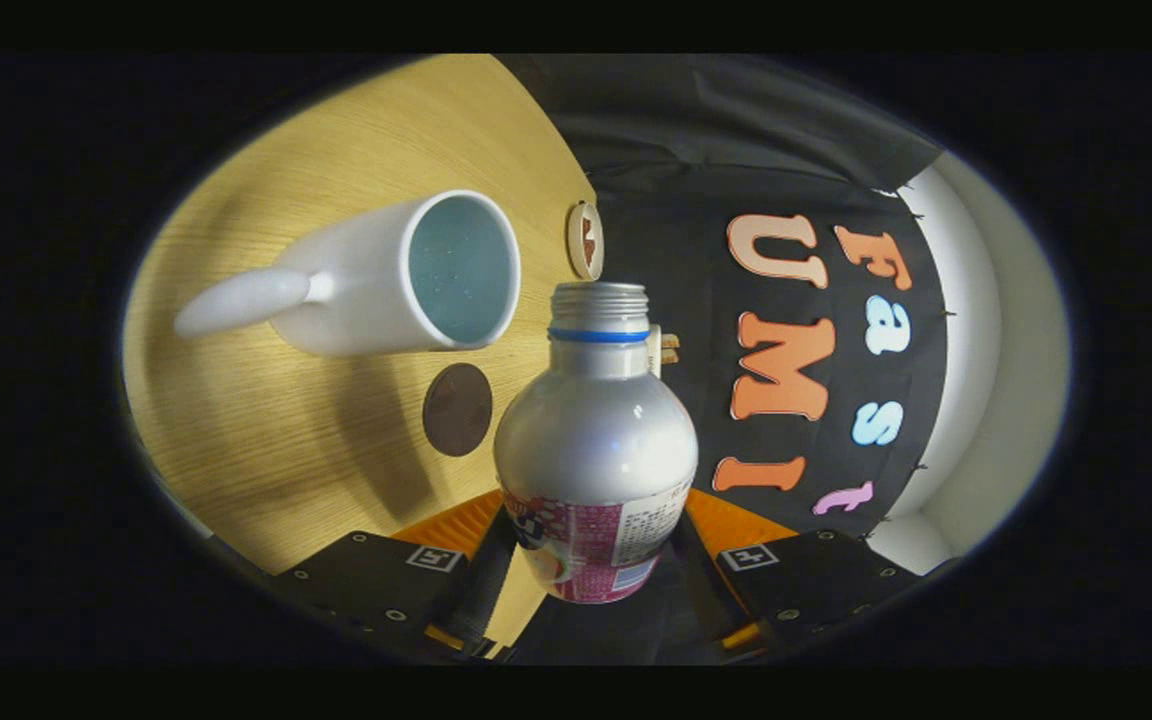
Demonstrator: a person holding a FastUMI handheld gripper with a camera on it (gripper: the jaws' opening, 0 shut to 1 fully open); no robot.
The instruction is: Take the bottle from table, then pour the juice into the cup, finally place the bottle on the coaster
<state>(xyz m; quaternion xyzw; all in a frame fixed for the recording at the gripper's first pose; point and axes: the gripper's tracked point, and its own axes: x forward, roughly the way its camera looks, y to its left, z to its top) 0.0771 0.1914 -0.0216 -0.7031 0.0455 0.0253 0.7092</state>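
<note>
Gripper [591,545]: clenched on the bottle — one finger presses each side of its lower body, at the labelled band.
Bottle [594,440]: silver body, held between the fingers and off the table, neck pointing away from the gripper; the whole scene sits rolled sideways around it, so the bottle is tipped over relative to the table.
Bottle mouth: uncapped, bare screw thread showing, with a blue ring just under it.
Label: pink and white wrap around the bottle's base, partly hidden by the fingers.
Cup [406,275]: white mug standing on the table beyond the fingers and to the left of the bottle's neck — its opening faces the bottle's mouth, its handle points away from it; the inside looks pale blue.
Coaster [457,409]: dark brown disc flat on the table, near the bottle's shoulder and beside the cup's rim, nothing on it.
Second disc [585,240]: small light wooden round, further off past the bottle mouth, near the table's edge.
Table [266,470]: light wood grain, round-edged.
</note>
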